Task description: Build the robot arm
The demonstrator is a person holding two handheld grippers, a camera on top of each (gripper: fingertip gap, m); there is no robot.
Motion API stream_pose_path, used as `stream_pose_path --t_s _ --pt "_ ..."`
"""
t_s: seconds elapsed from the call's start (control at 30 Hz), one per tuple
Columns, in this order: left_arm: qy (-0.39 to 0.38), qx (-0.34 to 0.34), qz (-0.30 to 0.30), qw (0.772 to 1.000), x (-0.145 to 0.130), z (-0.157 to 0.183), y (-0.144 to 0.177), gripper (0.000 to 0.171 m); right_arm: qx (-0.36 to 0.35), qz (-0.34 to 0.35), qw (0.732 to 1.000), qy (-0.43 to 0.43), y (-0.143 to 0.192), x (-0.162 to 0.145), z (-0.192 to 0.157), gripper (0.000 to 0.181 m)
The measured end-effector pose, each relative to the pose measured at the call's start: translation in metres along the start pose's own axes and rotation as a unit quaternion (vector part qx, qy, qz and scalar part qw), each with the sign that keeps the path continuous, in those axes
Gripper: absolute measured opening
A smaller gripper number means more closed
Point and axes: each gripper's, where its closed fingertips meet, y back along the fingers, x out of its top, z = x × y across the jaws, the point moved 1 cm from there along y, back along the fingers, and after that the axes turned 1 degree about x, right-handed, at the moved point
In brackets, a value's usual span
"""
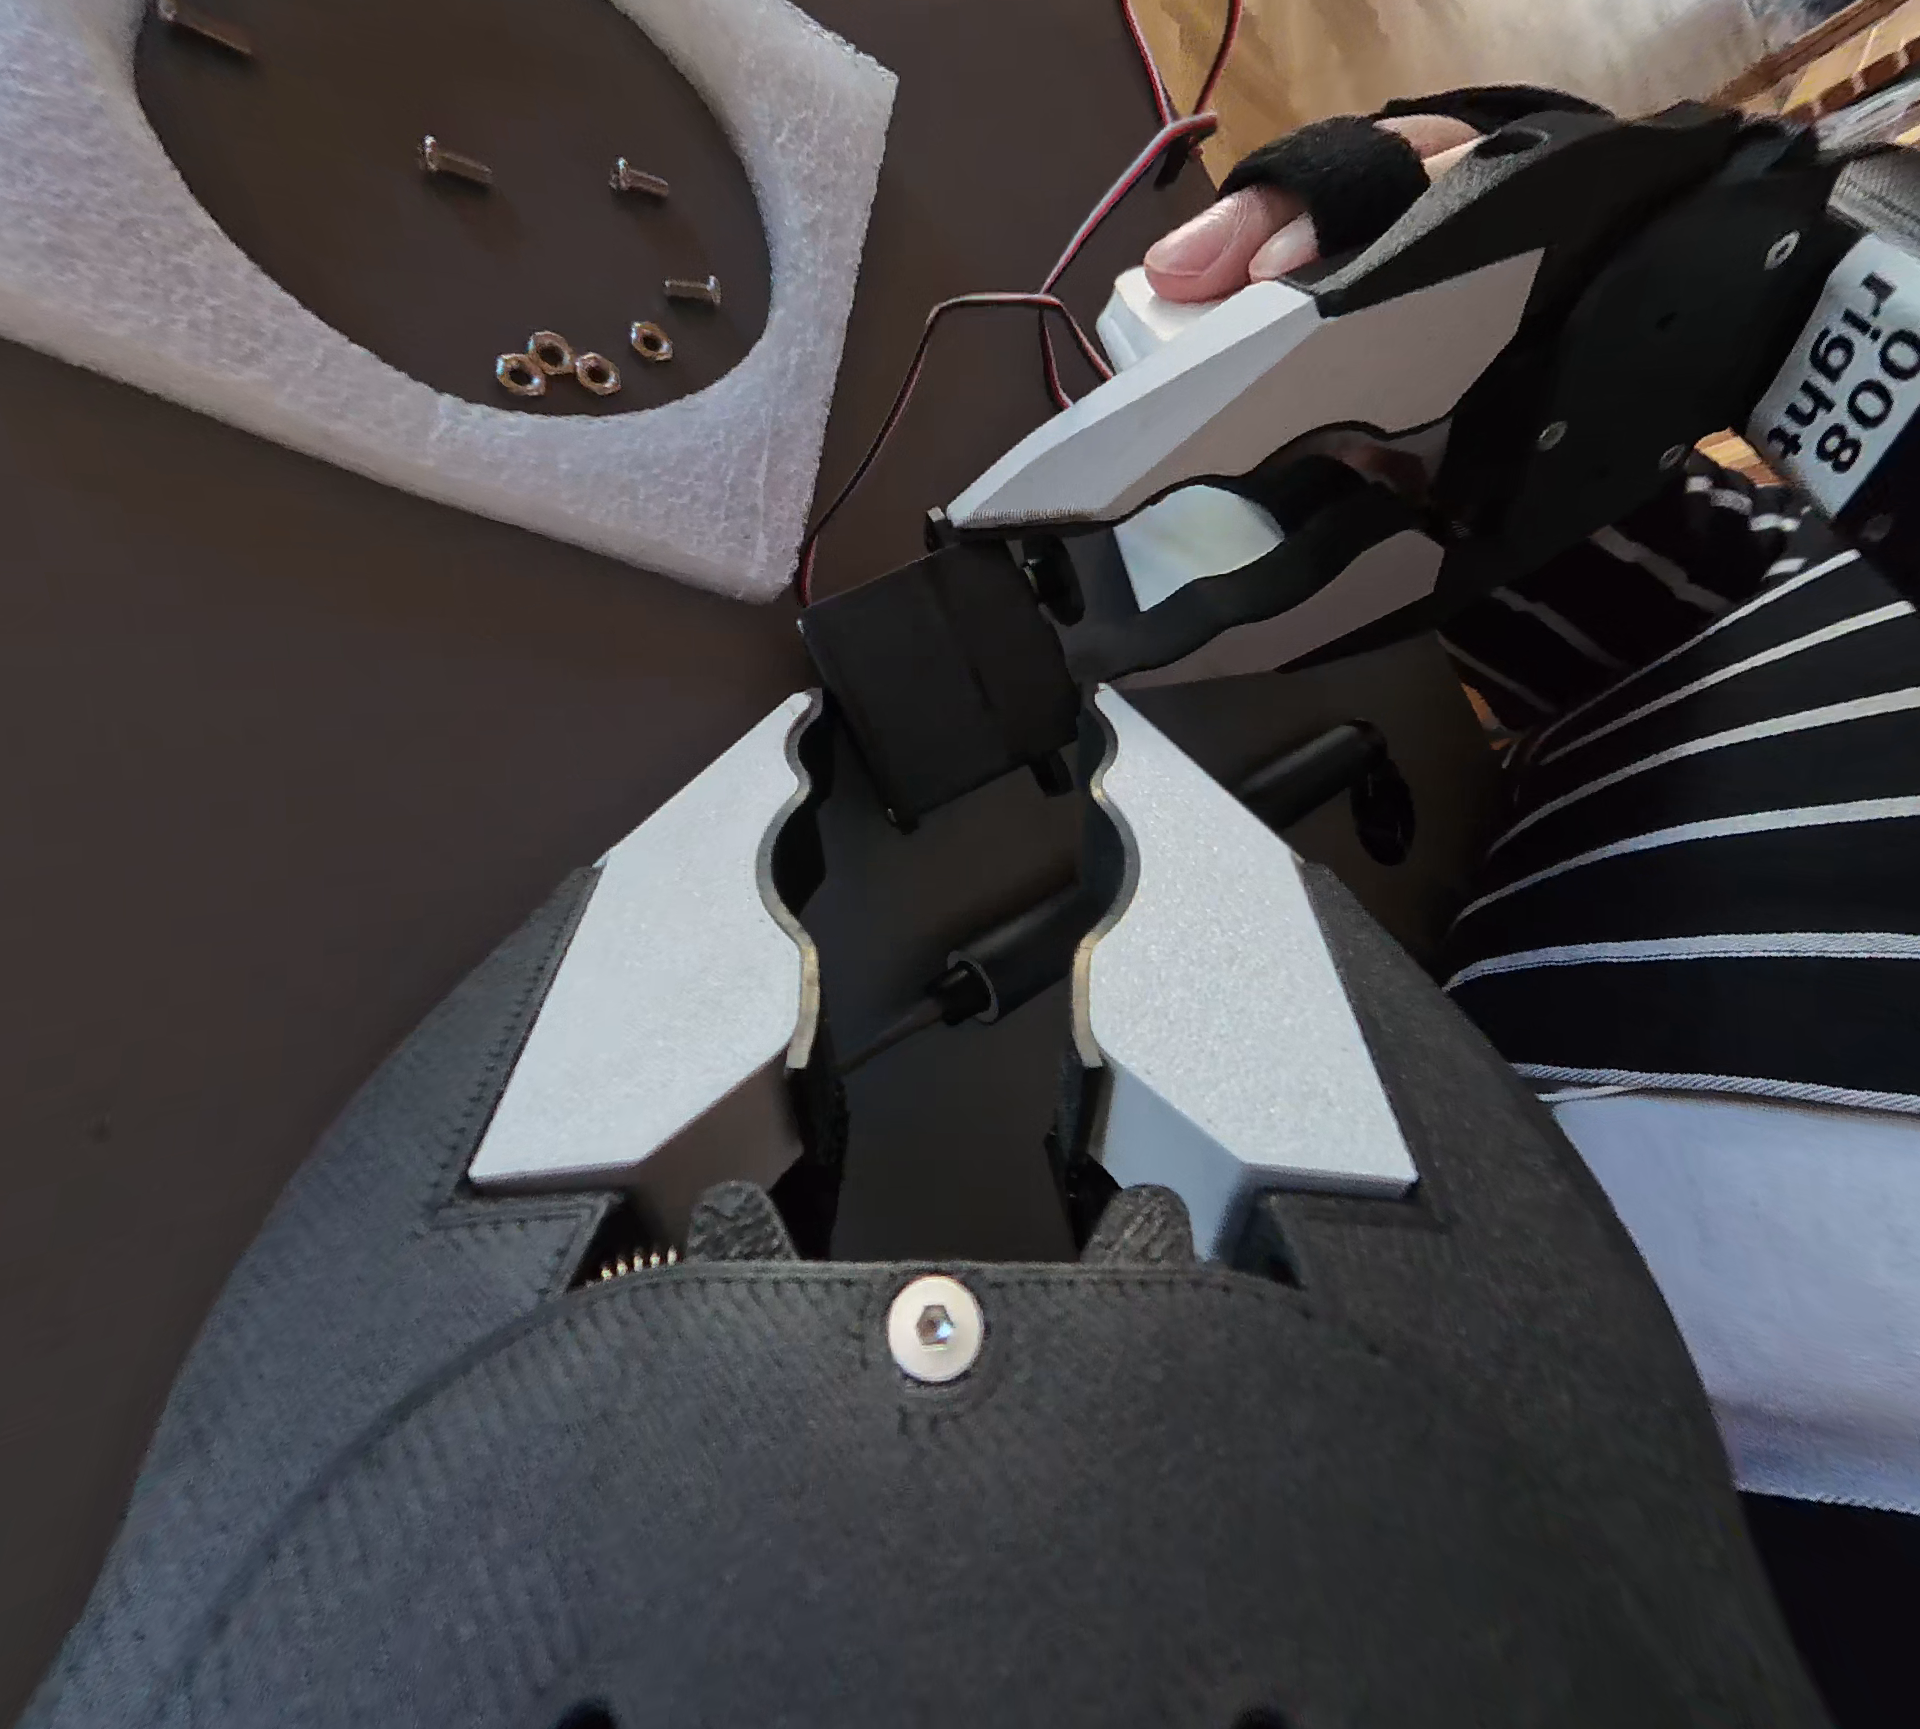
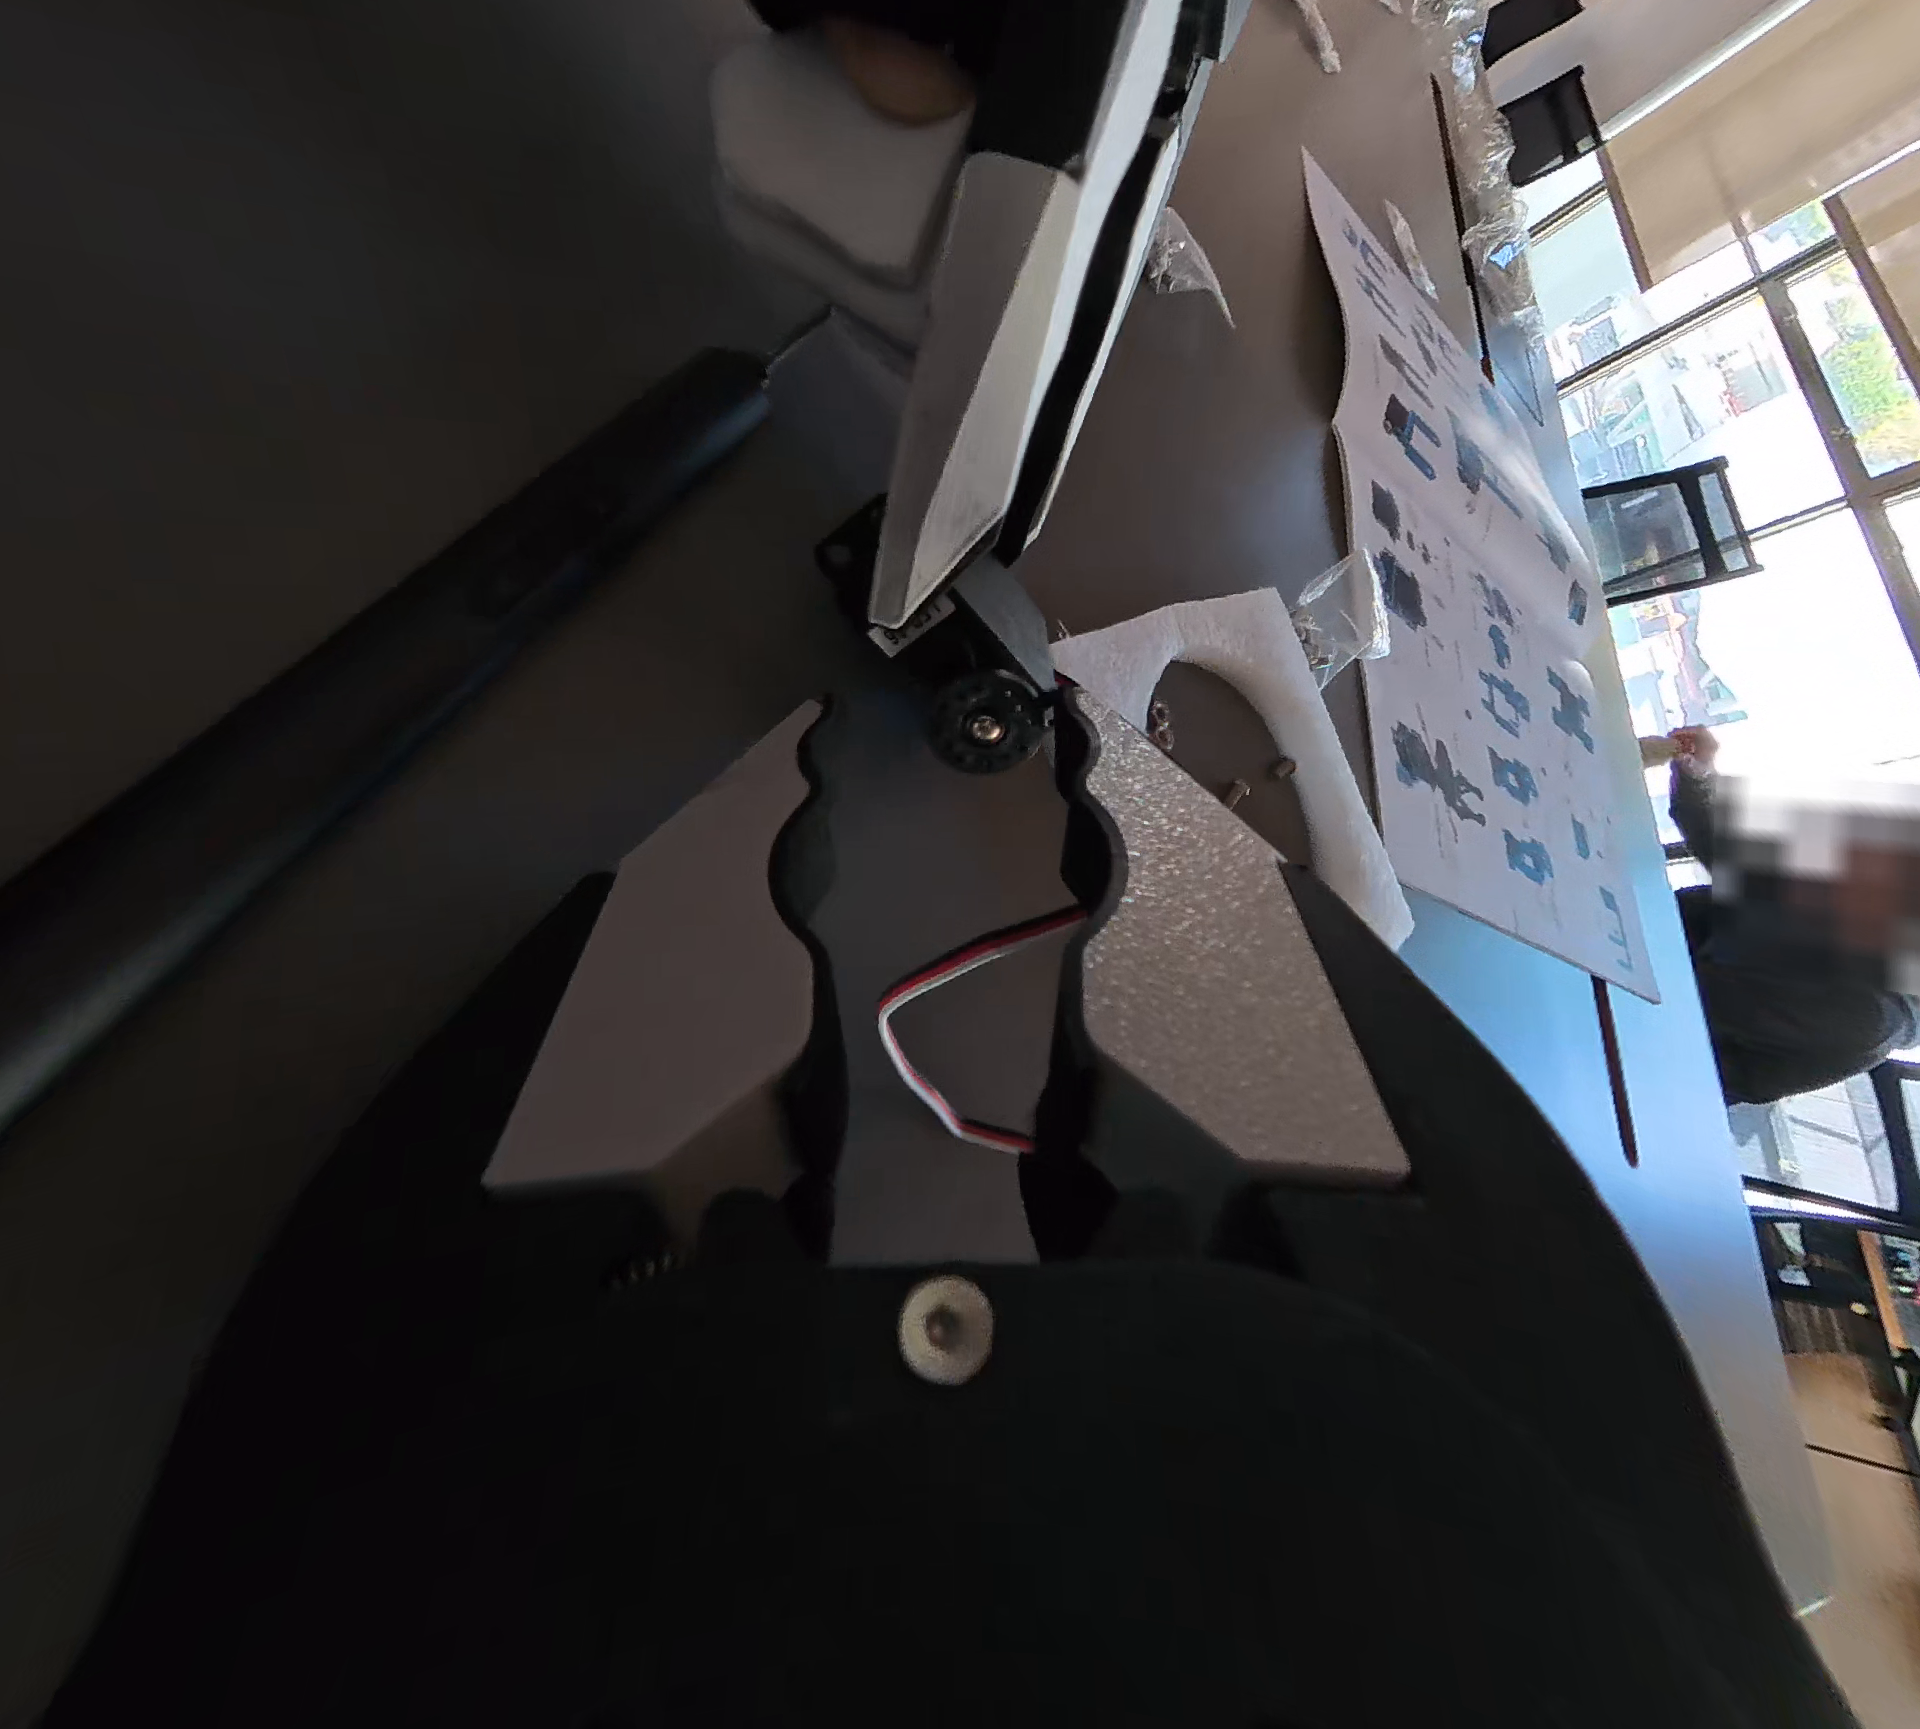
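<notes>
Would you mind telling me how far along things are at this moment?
Done: nothing looks fastened. In hand: the left gripper clamps the black servo; the right gripper sits at its round horn, grip unclear. Remaining: screws and nuts lie loose in the foam tray.

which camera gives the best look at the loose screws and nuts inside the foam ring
The left wrist view. The white foam ring lies open to the camera there, with four screws and four nuts in sharp light. The right wrist view shows only an edge-on slice of the ring, partly hidden by the right gripper's finger.
</notes>
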Motion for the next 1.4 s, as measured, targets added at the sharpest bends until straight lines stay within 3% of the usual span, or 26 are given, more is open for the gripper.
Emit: stream_pose_path --t_s 0.23,0.37,0.53,0.67,0.73,1.03,1.2,1.4 --pt "0.044 -0.042 0.010 0.998 0.003 -0.003 0.003 0.046 -0.021 -0.006 0.999 0.027 -0.005 0.000 0.007 0.042" --pt "0.042 -0.036 0.009 0.998 0.004 -0.005 0.003 0.045 -0.026 -0.016 1.000 0.001 -0.003 -0.005 0.011 0.044" --pt "0.018 -0.009 0.013 1.000 0.004 -0.006 0.003 0.045 0.018 0.003 0.983 -0.185 0.018 -0.007 0.015 0.045" --pt "-0.018 0.032 0.013 0.999 0.004 -0.009 0.002 0.045 0.081 0.035 0.923 -0.374 0.031 -0.002 0.015 0.044" --pt "-0.027 0.039 0.011 0.999 0.004 -0.009 0.002 0.045 0.100 0.037 0.906 -0.410 0.029 0.002 0.011 0.043" --pt "0.001 0.028 0.013 1.000 0.004 -0.005 0.007 0.045 0.071 -0.014 0.921 -0.383 -0.008 0.009 -0.004 0.072" --pt "0.004 0.017 0.017 1.000 0.008 0.002 0.007 0.045 0.031 0.005 0.916 -0.399 -0.013 0.012 0.010 0.060" --pt "0.006 0.008 0.033 0.999 0.012 0.004 0.007 0.045 0.018 0.017 0.917 -0.399 -0.010 0.013 0.014 0.059"
